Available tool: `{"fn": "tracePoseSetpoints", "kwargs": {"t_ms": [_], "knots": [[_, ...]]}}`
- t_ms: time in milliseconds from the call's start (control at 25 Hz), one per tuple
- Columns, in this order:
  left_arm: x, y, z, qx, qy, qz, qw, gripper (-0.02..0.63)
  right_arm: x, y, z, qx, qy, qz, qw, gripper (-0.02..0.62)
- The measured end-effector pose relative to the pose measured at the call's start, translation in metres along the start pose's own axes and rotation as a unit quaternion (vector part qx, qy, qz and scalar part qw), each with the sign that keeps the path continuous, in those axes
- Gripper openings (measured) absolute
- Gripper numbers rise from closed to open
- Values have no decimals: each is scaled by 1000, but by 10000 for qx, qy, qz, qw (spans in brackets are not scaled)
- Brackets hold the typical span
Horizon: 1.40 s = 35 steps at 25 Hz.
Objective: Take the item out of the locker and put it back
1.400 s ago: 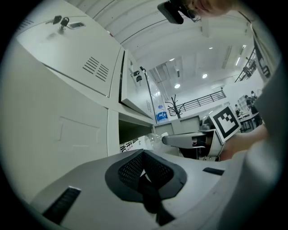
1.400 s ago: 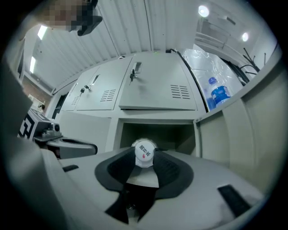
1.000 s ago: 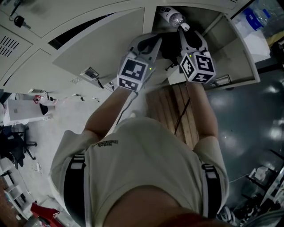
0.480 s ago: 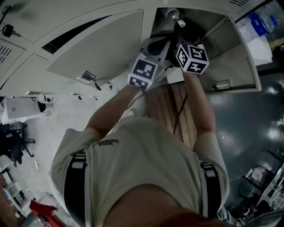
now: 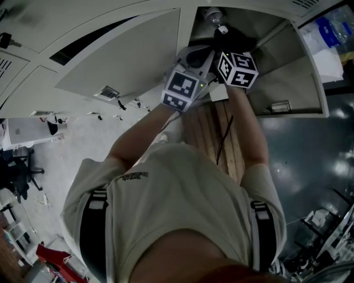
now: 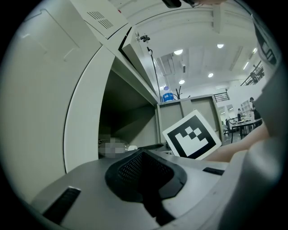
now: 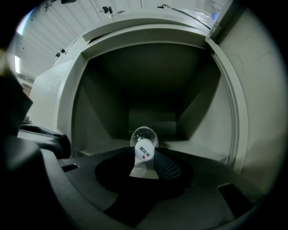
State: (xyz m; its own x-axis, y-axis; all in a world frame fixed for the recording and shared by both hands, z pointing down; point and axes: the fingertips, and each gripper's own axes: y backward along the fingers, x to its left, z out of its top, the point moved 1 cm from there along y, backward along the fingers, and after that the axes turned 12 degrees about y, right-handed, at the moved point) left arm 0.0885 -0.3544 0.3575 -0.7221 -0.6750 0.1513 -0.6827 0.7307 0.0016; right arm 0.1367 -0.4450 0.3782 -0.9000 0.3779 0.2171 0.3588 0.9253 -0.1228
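While the right tongs (image 7: 146, 158) reach into the open locker (image 7: 150, 85), their jaws pinch the clear bottle (image 7: 144, 137) at its neck, with the white cap (image 7: 144, 152) lodged between the dark mesh pads and turned back toward their camera. Beyond the tips, the bottle's body points straight ahead into the shadowed compartment; whether it rests on the compartment floor cannot be told. To the right of these tongs stands the locker's open door (image 7: 263, 117), and the pale side wall rises on their left. Just beside them, on their left, the left tongs (image 6: 143, 156) sit at the mouth of the same compartment with their jaws pressed together and nothing between them. To the right of the left tongs, close by, shows the marker cube (image 6: 192, 135) of the right tongs, and past their tips on the left lies the dark interior. From the head view, both tongs are side by side, nearly touching, on outstretched arms, the bottle (image 5: 213, 15) ahead of the right pair.
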Motion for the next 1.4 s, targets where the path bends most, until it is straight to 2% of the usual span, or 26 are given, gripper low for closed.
{"fn": "tracePoseSetpoints", "kwargs": {"t_ms": [80,240,480,920,1000,1160,1360,1400], "knots": [[1,1,-2,27,4,16,10000,14,1,-1,-1,8,1,8,10000,140],[3,3,-3,31,5,43,10000,14,2,-1,-1,14,18,22,10000,196],[4,8,2,6,3,53,10000,14,1,8,12,-109,75,-35,9999,196],[-7,22,32,-121,-164,20,9998,14,4,49,65,-625,213,-3,9978,195],[-10,27,41,-188,-207,15,9996,14,5,61,75,-745,217,-9,9970,170],[-18,40,63,-382,-296,-66,9988,14,7,88,96,-1012,202,-9,9947,170],[-31,61,90,-546,-415,-188,9975,14,10,121,114,-1248,109,0,9921,63],[-33,66,95,-590,-424,-214,9971,14,12,127,115,-1262,66,35,9920,58]]}}
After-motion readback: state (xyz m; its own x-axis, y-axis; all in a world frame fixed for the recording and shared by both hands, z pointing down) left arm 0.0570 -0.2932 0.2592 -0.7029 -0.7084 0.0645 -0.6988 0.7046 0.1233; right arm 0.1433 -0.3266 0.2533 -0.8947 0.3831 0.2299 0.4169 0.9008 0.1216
